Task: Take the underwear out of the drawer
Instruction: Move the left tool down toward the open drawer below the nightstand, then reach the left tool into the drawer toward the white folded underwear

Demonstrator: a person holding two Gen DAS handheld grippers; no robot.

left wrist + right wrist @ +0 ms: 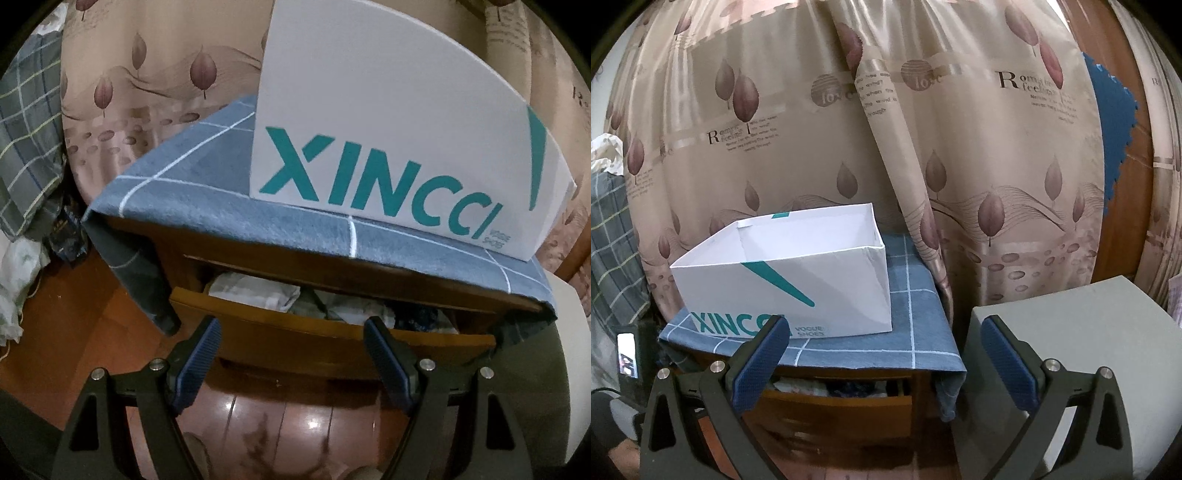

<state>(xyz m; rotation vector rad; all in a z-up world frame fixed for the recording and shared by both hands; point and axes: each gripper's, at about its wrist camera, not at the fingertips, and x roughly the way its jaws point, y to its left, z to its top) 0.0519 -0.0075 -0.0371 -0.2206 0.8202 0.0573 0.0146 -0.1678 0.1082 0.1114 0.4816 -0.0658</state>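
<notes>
Blue ribbed pads sit on the two black fingers of the left gripper [291,332], and they are spread wide apart with nothing between them. The right gripper [882,343] has the same blue pads on black fingers, also spread wide and holding nothing.

Far past the right fingers hangs a big tan curtain with brown leaves [812,129]. To the right of the right fingers stands a plain grey block [1089,332]. Ahead of both grippers is a small brown wooden cabinet with a blue checked cloth [221,206] on top. On the cloth rests a white open cardboard shoe box with green letters [388,129], just above the left fingertips in the left view.

Under the cloth, the brown wooden drawer [295,325] is pulled partly out, right in front of the left fingertips. Inside it lies a pile of folded underwear, white and dark pieces [258,291], just past the fingertips and not touched by them. Below the left fingers shines a red-brown wooden floor [295,413].
</notes>
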